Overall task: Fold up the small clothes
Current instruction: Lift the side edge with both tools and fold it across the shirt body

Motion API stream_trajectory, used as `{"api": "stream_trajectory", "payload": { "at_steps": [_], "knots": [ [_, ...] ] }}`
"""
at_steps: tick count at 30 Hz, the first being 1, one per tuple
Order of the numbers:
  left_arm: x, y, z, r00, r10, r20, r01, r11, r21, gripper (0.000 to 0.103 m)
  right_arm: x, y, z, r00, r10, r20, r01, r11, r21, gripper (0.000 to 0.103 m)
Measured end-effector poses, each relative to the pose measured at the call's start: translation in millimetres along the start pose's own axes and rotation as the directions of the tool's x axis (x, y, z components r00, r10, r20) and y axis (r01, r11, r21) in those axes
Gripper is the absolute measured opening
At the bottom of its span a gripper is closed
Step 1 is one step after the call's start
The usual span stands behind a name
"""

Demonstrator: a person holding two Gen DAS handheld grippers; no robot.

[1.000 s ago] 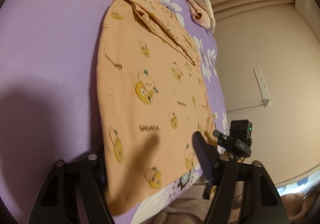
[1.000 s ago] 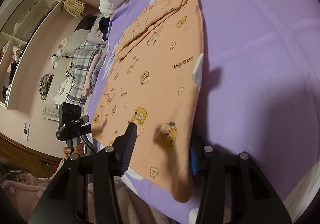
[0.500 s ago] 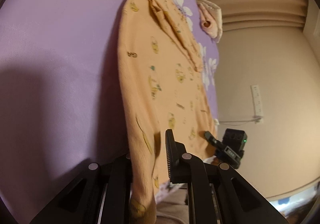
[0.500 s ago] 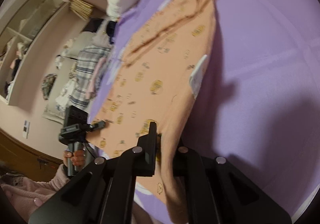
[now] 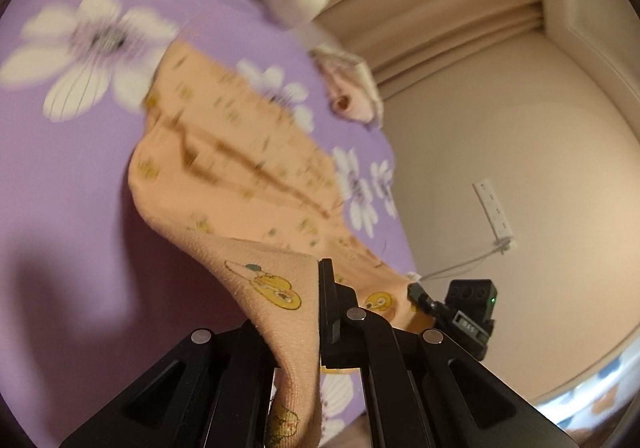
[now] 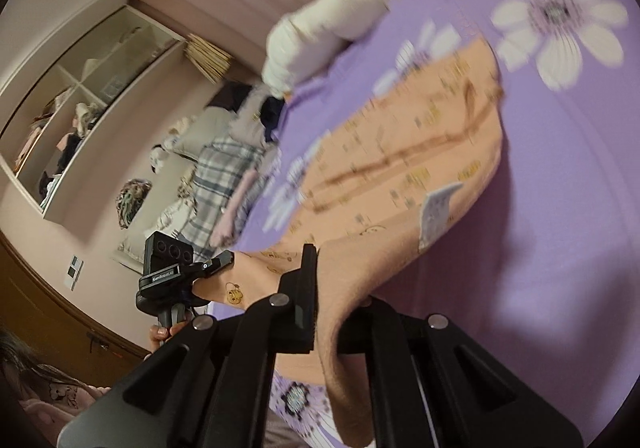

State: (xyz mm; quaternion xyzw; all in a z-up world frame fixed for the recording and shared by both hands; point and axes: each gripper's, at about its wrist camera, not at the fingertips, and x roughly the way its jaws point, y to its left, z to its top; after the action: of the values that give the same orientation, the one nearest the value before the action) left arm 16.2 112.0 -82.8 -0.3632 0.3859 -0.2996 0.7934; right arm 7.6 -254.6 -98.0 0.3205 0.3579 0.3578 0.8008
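Blurred orange garment [image 5: 240,184] hem pinched in both jaws, far end indistinct

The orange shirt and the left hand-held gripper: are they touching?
Touching. The left wrist view shows the orange shirt hem pinched between the two fingers of the left hand-held gripper, with no gap.

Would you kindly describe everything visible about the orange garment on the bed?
The orange garment looks like soft knit, printed with small yellow cartoon figures, with a white label near one edge. Its far part lies on the purple floral bedspread, creased in long folds. The near edge is lifted off the bed, pinched in the left tongs and the right tongs, both shut on the fabric. Motion blur hides finer details.
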Motion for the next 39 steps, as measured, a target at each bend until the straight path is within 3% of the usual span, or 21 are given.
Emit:
{"api": "stream_trajectory", "payload": {
  "at_steps": [7, 16, 32, 39],
  "knots": [
    [-17, -27, 8, 0.997, -0.037, 0.068, 0.029, 0.992, 0.125, 0.0, -12, 28, 15, 0.998, 0.004, 0.06, 0.002, 0.996, -0.093, 0.004],
    [-35, -64, 3, 0.997, -0.052, 0.064, 0.033, 0.964, 0.265, 0.0, -23, 48, 23, 0.996, -0.014, 0.088, 0.03, 0.983, -0.181, 0.003],
    [-56, -76, -29, 1.0, 0.004, -0.017, 0.0, 0.965, 0.263, 0.0, -60, 71, 3, 0.998, -0.042, 0.039, 0.051, 0.959, -0.278, 0.003],
    [-45, -58, -16, 1.0, 0.01, -0.01, -0.008, 0.982, 0.189, 0.0, -47, 63, 11, 0.998, -0.055, 0.019, 0.058, 0.963, -0.262, 0.004]
  ]
}}
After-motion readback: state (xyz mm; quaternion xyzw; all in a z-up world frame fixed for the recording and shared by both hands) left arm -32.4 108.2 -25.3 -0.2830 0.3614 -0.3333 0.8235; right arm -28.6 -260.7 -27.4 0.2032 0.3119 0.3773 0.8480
